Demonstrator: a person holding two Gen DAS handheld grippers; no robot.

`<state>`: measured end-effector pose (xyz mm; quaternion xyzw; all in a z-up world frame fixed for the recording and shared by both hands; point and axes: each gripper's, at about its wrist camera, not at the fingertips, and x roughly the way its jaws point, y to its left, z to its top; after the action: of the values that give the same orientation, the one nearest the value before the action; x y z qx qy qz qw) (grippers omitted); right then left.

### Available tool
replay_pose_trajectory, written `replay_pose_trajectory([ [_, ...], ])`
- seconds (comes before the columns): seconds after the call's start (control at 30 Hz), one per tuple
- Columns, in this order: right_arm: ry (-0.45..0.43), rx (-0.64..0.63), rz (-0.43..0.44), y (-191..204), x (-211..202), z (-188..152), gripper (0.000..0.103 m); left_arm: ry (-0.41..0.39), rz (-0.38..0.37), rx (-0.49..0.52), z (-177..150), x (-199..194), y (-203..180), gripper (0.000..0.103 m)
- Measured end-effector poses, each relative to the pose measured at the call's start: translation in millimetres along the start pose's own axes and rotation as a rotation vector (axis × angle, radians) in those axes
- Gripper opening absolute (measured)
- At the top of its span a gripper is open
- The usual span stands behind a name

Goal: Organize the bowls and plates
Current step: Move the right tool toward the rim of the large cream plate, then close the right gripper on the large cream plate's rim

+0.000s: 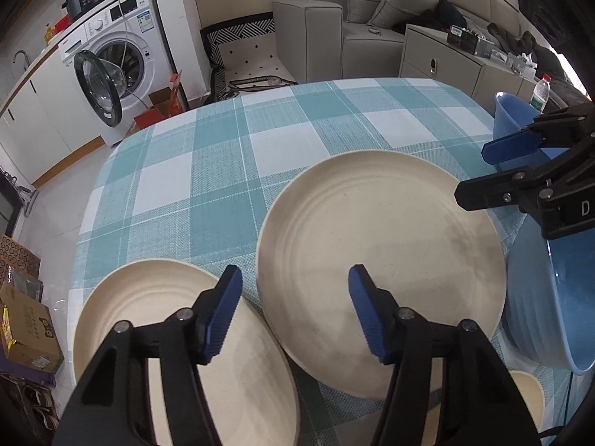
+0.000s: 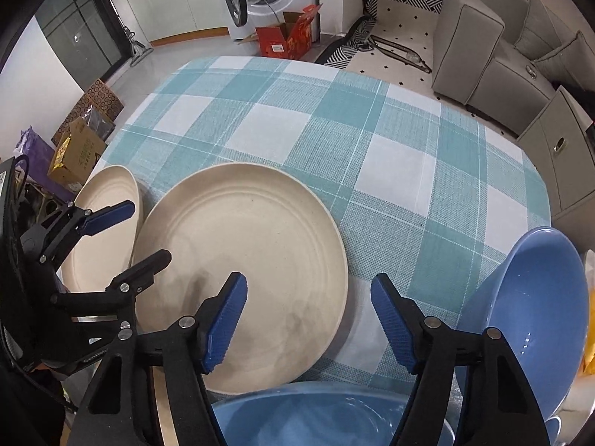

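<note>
Bench [image 1: 230,156]: rounded top under a teal-and-white checked woven cloth, in a tiled living room.

Room, beyond the jaws: white front-loading washing machine [image 1: 111,55] with its door swung open; red cardboard box [image 2: 286,35] on the floor beside it; grey upholstered sofa [image 1: 334,26] with cushions; black-and-white patterned rug [image 2: 394,15]; grey low cabinet [image 1: 446,59].

Large cream round plate [image 1: 379,271]: flat on the cloth, its left rim between the left gripper [image 1: 295,314] jaws, its right rim between the right gripper [image 2: 308,323] jaws.

Second cream round plate [image 1: 178,349]: beneath and left of the left jaws, just beside the large one.

Blue plastic bowl [image 2: 327,416]: directly below the right jaws. A second blue bowl [image 2: 539,304] sits tilted to their right.

Clear plastic water bottle [image 1: 541,93]: far right, past the bowls.

Jaws: both pairs stand partly apart, pads touching nothing.
</note>
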<state>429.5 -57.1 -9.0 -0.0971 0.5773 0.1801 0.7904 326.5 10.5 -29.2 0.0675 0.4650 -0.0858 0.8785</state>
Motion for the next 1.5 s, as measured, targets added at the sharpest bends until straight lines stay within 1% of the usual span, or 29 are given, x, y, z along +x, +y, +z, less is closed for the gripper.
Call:
replay_pose_trajectory([
  [0.07,0.014,0.006,0.004,-2,5,1,0.071,0.008,0.0,0.005,0,3,-1,0.057],
  [0.17,0.038,0.018,0.008,-5,13,3,0.067,0.027,-0.009,0.01,-1,7,-1,0.055],
  [0.33,0.07,0.019,0.012,-6,25,4,0.067,0.032,-0.003,0.027,-2,10,-3,0.055],
  [0.37,0.077,0.017,0.009,-6,27,5,0.066,0.032,-0.002,0.029,-1,10,-4,0.055],
  [0.4,0.082,0.017,0.011,-6,29,5,0.062,0.031,-0.004,0.03,-1,10,-3,0.055],
  [0.47,0.095,0.016,0.012,-6,34,5,0.06,0.032,-0.008,0.022,-1,12,-2,0.055],
  [0.7,0.102,0.015,0.011,-5,38,6,0.059,0.023,-0.017,0.011,4,15,-2,0.054],
  [0.83,0.115,0.015,-0.007,-5,40,7,0.059,0.018,-0.026,0.006,7,17,-3,0.054],
  [0.97,0.136,0.013,-0.023,-5,44,6,0.059,0.044,-0.039,-0.003,3,19,-1,0.054],
  [1.07,0.147,0.013,-0.028,-5,47,5,0.055,0.049,-0.042,0.004,-1,18,-2,0.054],
  [1.13,0.153,0.013,-0.03,-5,49,4,0.054,0.054,-0.046,-0.002,-2,16,-2,0.054],
  [1.2,0.156,0.018,-0.029,-6,50,2,0.051,0.062,-0.048,-0.005,-3,16,-3,0.054],
  [1.3,0.167,0.026,-0.027,-7,51,0,0.049,0.069,-0.043,-0.003,-6,16,-5,0.054],
  [1.4,0.166,0.03,-0.018,-6,52,0,0.043,0.076,-0.034,0.003,-8,18,-7,0.054],
  [1.5,0.161,0.025,-0.027,-4,53,0,0.042,0.076,-0.029,0.001,-9,18,-8,0.054],
])
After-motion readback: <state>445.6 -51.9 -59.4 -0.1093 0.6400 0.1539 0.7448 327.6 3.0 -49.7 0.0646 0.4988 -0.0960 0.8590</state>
